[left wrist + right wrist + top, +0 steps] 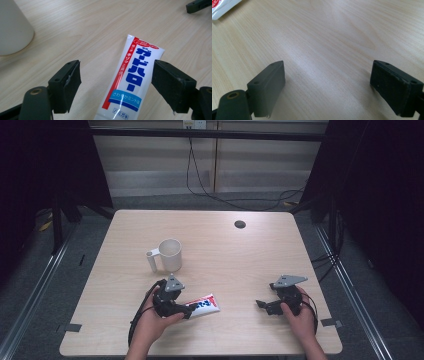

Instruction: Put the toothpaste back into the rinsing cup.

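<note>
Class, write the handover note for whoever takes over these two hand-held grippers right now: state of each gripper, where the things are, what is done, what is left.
Left gripper: open, jaws either side of the toothpaste tube, pads not pressing on it.
Right gripper: open, nothing between its jaws, over bare table at the right.
Things: tube lies flat near the table's front edge; white cup stands upright behind it, apart from it.
Done: left gripper lined up on the tube.
Left: close on the tube and lift it; probably it goes to the cup, but that is a guess.
</note>
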Action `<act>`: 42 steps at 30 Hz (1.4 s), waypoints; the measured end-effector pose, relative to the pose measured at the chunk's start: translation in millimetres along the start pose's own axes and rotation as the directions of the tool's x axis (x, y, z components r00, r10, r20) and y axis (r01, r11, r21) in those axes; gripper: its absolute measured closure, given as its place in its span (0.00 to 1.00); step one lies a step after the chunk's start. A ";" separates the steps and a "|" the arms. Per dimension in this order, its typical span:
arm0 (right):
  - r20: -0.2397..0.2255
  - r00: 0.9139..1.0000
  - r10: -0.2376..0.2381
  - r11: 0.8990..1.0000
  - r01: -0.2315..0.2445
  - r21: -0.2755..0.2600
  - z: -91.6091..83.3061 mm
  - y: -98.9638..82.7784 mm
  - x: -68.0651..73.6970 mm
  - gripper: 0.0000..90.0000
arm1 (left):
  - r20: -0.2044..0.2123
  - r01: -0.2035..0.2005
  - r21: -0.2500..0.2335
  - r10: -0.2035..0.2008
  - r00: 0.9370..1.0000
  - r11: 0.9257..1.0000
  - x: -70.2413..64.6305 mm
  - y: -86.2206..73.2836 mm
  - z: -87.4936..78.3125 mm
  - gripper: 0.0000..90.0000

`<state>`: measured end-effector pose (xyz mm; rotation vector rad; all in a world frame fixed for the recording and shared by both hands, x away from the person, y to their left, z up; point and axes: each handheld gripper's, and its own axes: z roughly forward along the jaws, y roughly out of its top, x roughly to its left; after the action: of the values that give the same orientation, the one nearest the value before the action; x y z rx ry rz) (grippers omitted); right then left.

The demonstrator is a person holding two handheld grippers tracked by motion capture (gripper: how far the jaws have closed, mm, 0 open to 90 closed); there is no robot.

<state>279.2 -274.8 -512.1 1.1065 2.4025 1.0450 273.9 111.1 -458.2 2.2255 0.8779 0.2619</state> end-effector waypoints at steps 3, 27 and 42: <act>0.002 1.000 -0.001 1.000 0.001 0.001 0.0 0.1 0.0 0.14 | 0.012 -0.006 0.021 0.006 1.000 1.000 -1.9 1.7 3.1 0.26; -0.002 1.000 -0.004 1.000 0.004 -0.002 0.7 0.6 -0.1 0.13 | 0.108 -0.126 0.189 0.107 0.988 0.974 -11.8 19.5 25.6 0.32; -0.004 1.000 -0.004 1.000 0.004 -0.001 1.1 1.0 0.1 0.13 | 0.135 -0.180 0.296 0.145 0.980 0.938 -13.6 22.9 35.2 0.36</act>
<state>280.3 -273.7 -512.1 1.1005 2.4064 1.0478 290.3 71.1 -466.9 2.5802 0.7127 0.0786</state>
